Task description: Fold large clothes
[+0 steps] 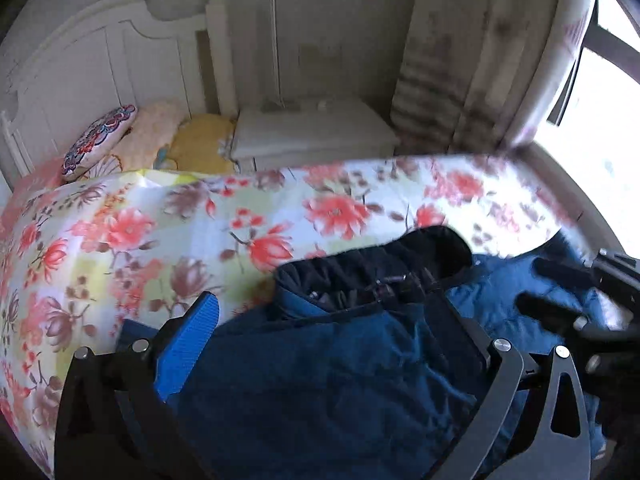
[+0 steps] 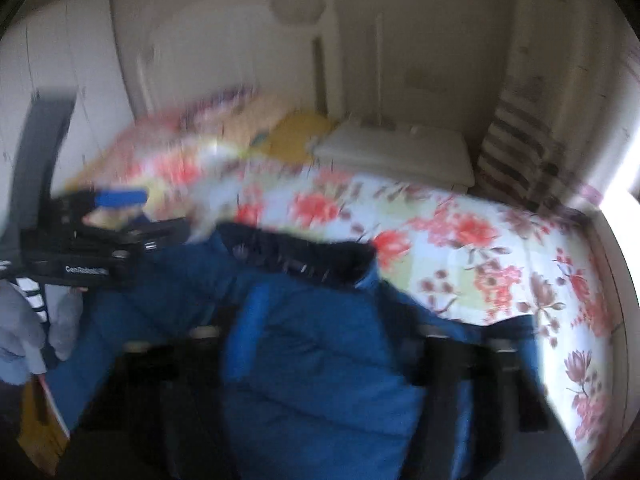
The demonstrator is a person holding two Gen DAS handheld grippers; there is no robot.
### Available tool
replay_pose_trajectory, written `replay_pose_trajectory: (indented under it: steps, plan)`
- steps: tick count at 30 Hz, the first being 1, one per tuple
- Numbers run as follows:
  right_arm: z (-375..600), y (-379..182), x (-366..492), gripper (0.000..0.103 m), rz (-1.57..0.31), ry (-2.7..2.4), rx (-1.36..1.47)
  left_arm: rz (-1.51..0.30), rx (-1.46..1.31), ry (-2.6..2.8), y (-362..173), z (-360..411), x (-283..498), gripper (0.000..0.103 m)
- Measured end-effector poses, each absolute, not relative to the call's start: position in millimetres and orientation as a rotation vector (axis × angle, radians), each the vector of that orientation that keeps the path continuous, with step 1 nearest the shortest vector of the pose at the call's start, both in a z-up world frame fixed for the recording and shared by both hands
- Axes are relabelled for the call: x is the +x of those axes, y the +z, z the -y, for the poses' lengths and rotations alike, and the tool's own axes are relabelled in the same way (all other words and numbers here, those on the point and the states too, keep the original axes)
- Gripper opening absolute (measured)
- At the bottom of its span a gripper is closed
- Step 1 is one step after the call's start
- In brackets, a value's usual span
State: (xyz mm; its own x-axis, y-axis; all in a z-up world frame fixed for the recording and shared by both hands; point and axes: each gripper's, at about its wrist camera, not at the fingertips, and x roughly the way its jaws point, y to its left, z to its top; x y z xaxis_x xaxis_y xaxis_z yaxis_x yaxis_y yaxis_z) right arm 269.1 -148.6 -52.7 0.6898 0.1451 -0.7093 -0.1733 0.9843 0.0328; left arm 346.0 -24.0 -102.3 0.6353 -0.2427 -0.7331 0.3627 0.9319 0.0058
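While the blur lasts, fine detail in the right wrist view is a guess.
Jacket: blue padded jacket (image 1: 340, 380), dark collar (image 1: 376, 272) upward, lying at the near edge of the floral bed (image 1: 200, 216), bunched over both tools.
Left gripper (image 1: 320, 344): fingers spread wide with cloth draped between them; blue pad (image 1: 192, 340) bare, so released, not pinching.
Right gripper (image 2: 320, 340): buried under fabric; cannot tell whether it grips.
Step, as I judge: taking hold to spread or fold the jacket.
Doing it well: pinch one layer at matching edges, lift evenly, keep the collar flat, lay it further onto the bed.
Beyond: pillows (image 1: 152, 136), nightstand (image 1: 312, 132).
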Motion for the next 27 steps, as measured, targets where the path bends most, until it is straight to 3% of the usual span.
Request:
replay_pose_trajectory:
  steps: [2, 5, 17, 23, 27]
  plan:
    - [137, -63, 275, 0.033, -0.825, 0.190, -0.086, -0.827, 0.221, -0.343, -115, 37, 350, 0.099]
    - [124, -101, 289, 0.045, -0.901, 0.163, -0.182, -0.878, 0.315, -0.312, -156, 49, 357, 0.099]
    - [129, -134, 294, 0.046, -0.906, 0.193, -0.110, -0.887, 0.197, -0.343, -167, 33, 360, 0.099]
    - [160, -113, 283, 0.046, -0.876, 0.116, -0.124, -0.795, 0.128, -0.244, -135, -30, 357, 0.099]
    - [241, -111, 273, 0.050, -0.868, -0.029, 0.014, -0.861, 0.089, -0.150, -149, -85, 371, 0.098]
